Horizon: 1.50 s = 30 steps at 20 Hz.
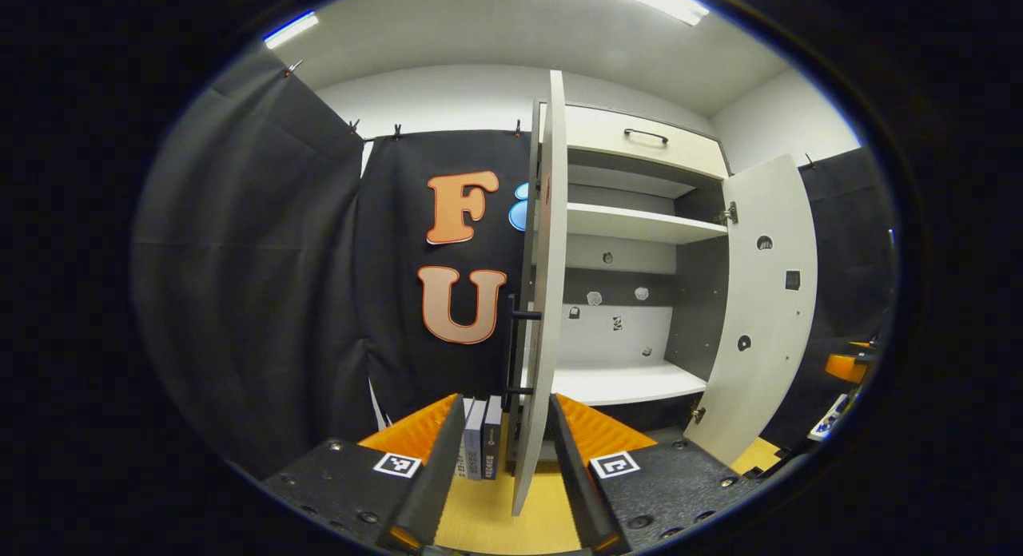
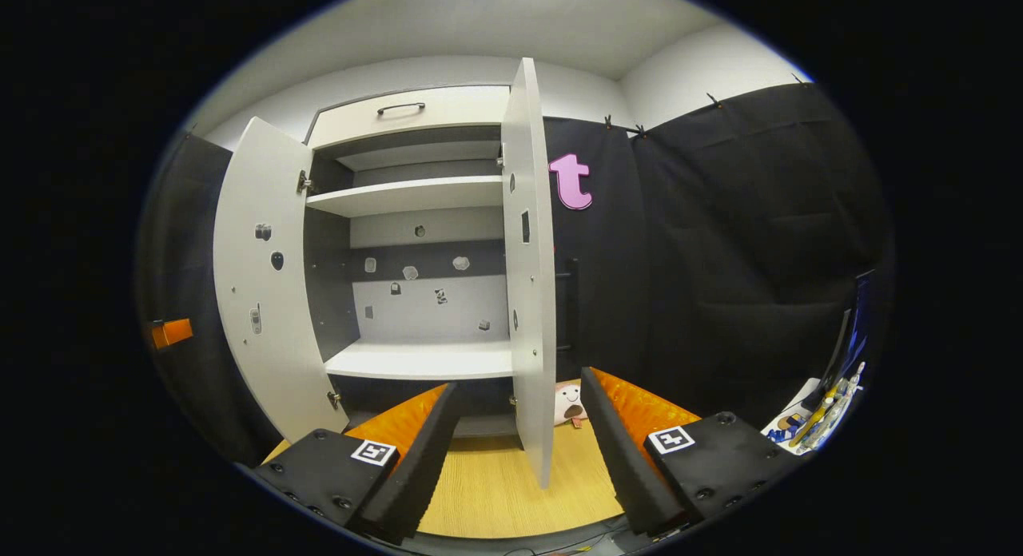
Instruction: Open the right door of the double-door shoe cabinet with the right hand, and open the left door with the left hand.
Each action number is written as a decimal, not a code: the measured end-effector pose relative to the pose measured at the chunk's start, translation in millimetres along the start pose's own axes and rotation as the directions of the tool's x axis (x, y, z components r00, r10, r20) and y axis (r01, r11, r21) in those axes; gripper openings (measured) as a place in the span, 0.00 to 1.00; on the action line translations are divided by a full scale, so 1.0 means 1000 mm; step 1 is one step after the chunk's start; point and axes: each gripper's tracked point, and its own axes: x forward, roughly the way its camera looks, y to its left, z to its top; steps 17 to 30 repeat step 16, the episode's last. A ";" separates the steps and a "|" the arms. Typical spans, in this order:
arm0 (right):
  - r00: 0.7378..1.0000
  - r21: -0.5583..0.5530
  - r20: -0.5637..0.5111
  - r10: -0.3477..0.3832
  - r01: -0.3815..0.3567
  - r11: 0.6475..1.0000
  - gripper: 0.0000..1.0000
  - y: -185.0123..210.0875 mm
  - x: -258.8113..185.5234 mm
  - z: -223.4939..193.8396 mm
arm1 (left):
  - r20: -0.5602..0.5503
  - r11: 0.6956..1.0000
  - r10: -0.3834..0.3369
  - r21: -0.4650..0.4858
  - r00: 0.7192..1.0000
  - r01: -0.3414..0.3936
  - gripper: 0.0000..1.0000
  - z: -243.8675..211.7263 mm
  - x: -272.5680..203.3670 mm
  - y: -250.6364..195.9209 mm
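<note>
Edgewise, left door (image 1: 542,300) upright, open.

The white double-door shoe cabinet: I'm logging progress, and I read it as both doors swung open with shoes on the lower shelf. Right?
Not quite. Both views show the white left door and the white right door swung open, but the white lower shelf is bare: no shoes.

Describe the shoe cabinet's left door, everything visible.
The left door is a tall, flat, pale panel, apparently laminated board, swung wide open and seen edge-on in the left gripper view. A dark bar handle sits on its outer face. The right gripper view shows its inner face with hinges and small cutouts. It hangs upright between the left gripper's open fingers, touched by neither.
</note>
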 end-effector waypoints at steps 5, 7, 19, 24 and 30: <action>1.000 -0.002 0.017 -0.001 0.001 1.000 0.99 -0.001 -0.005 0.001 | 0.019 0.997 0.067 -0.039 0.998 -0.066 0.90 0.001 -0.021 0.005; 1.000 -0.004 0.012 0.014 -0.014 1.000 0.99 0.003 -0.006 0.000 | 0.016 0.996 0.080 -0.043 0.997 -0.079 0.95 -0.003 -0.025 0.005; 1.000 -0.001 0.018 0.019 -0.019 1.000 0.89 0.002 -0.006 0.001 | 0.060 0.984 0.177 -0.028 0.982 -0.175 0.95 0.005 -0.035 0.022; 1.000 -0.001 0.018 0.019 -0.019 1.000 0.89 0.002 -0.006 0.001 | 0.060 0.984 0.177 -0.028 0.982 -0.175 0.95 0.005 -0.035 0.022; 1.000 -0.001 0.018 0.019 -0.019 1.000 0.89 0.002 -0.006 0.001 | 0.060 0.984 0.177 -0.028 0.982 -0.175 0.95 0.005 -0.035 0.022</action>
